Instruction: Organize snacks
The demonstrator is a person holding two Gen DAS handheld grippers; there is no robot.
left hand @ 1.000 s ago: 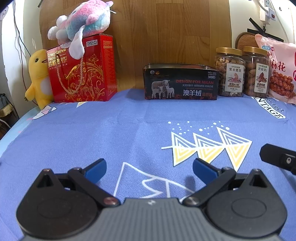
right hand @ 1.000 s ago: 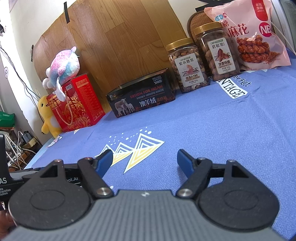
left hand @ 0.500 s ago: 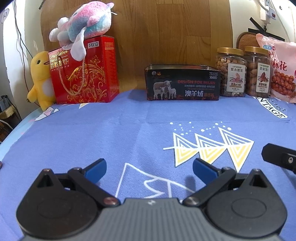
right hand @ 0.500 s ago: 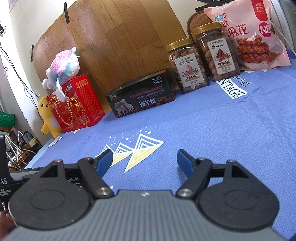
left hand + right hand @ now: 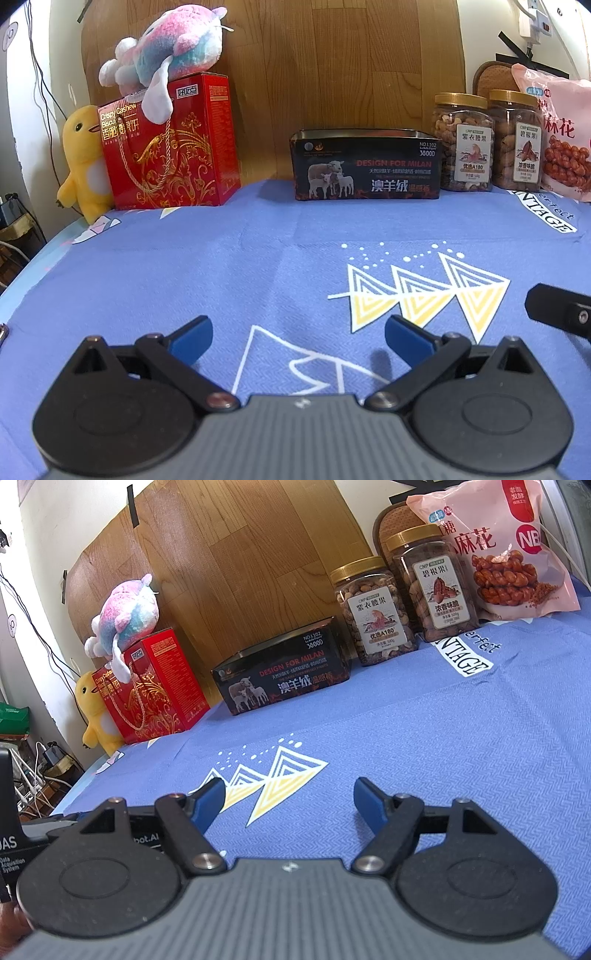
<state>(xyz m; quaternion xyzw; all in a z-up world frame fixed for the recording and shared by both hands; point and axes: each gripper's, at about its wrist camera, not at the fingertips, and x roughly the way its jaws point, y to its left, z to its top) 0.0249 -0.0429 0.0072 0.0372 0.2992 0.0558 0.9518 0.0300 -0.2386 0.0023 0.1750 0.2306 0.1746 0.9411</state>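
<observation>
Snacks line the back of the blue cloth: a red biscuit box (image 5: 170, 147) (image 5: 155, 690) at the left, a black tin (image 5: 365, 166) (image 5: 284, 675) in the middle, two nut jars (image 5: 463, 144) (image 5: 517, 144) (image 5: 373, 613) (image 5: 436, 587) and a pink snack bag (image 5: 561, 140) (image 5: 506, 550) at the right. My left gripper (image 5: 298, 334) is open and empty, low over the cloth near the front. My right gripper (image 5: 290, 797) is open and empty, also near the front. Part of the right gripper (image 5: 557, 306) shows at the left view's right edge.
A pink-blue plush (image 5: 166, 51) lies on the red box and a yellow duck plush (image 5: 83, 162) stands left of it. A wood-grain board (image 5: 332, 62) backs the row. The cloth's left edge (image 5: 33, 266) drops off to cables (image 5: 33, 779).
The left gripper's view has tilted down and shifted left slightly, so the back row sits lower and further right. The right gripper has not moved. Both stay open.
</observation>
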